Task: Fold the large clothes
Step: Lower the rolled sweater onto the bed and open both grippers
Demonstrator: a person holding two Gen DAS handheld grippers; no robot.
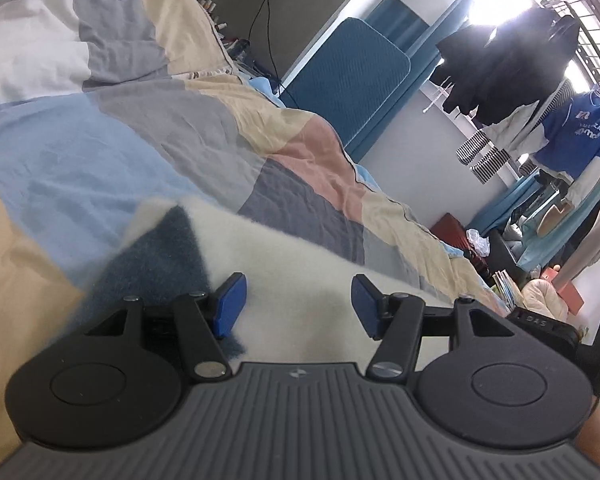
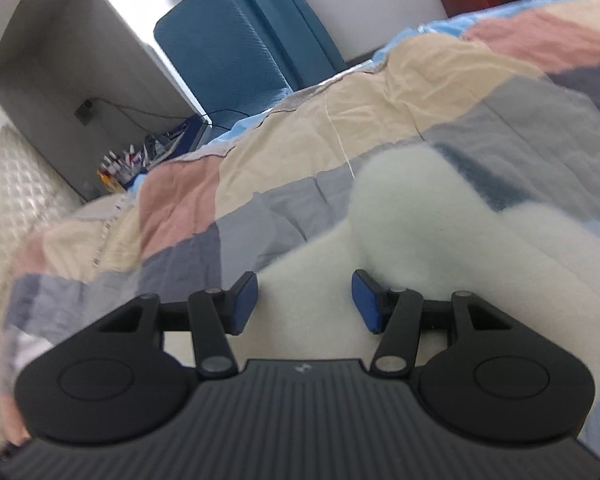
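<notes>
Left wrist view: my left gripper (image 1: 298, 304) hangs over the fuzzy cream garment (image 1: 300, 264), which lies on the patchwork quilt (image 1: 160, 136). Its jaws stand apart with the pile showing between the blue pads (image 1: 230, 306) and nothing pinched. A dark blue patch (image 1: 164, 256) of the garment sits just beside the pad nearer the quilt's tan square. To take this side well, I judge I should sink the pads until they straddle one clean edge, not the quilt beneath.

Right wrist view: my right gripper (image 2: 304, 300) is likewise spread over the same cream garment (image 2: 420, 220), gripping nothing. The cloth bulges into a rounded hump (image 2: 396, 192) beyond the pads, toward the quilt's (image 2: 280, 144) far edge. Here I would flatten or skirt that hump and catch a single layer near the hem. Both sides should close level with each other, I think, so the fold comes up straight.
</notes>
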